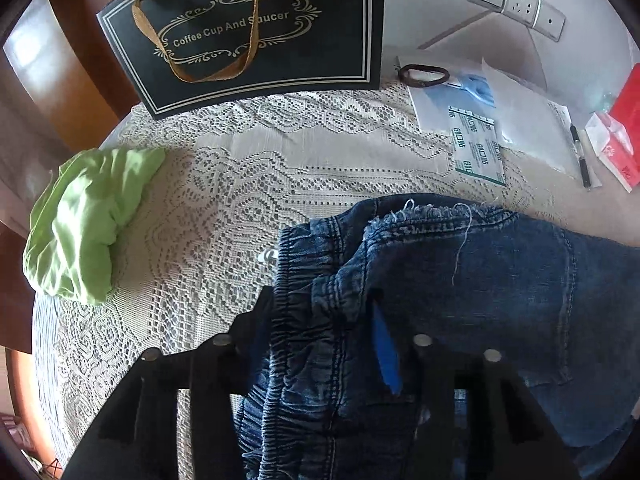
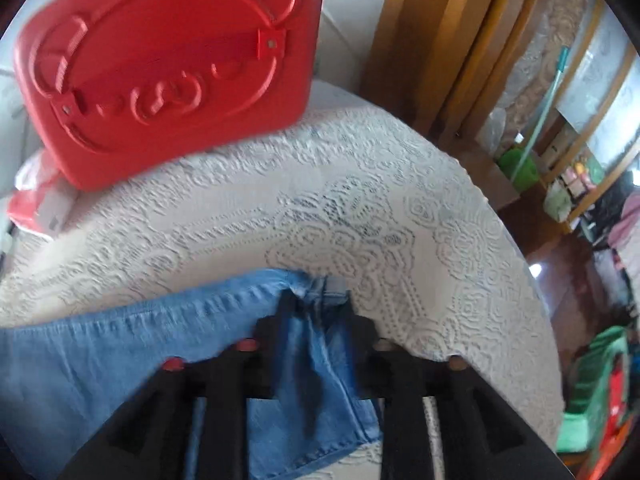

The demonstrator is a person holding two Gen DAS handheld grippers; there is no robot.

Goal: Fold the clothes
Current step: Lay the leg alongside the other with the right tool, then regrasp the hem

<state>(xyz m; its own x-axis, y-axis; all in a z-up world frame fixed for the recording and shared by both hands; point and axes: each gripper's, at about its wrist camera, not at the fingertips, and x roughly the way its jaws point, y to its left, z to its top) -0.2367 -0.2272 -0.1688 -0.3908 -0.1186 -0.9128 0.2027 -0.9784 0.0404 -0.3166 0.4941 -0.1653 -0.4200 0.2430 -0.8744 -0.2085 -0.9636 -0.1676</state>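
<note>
Blue denim jeans lie on the lace tablecloth, partly folded over, with the elastic waistband and a frayed hem on top. My left gripper is shut on the jeans at the waistband. In the right wrist view the jeans look lighter blue. My right gripper is shut on a corner of the jeans near the table's right side. A crumpled green garment lies at the table's left edge.
A black "Coffee Cup And Saucer" gift bag stands at the back. Papers, a hair tie, a pen and a red packet lie at the back right. A red case stands on the table. Wooden furniture lies beyond the edge.
</note>
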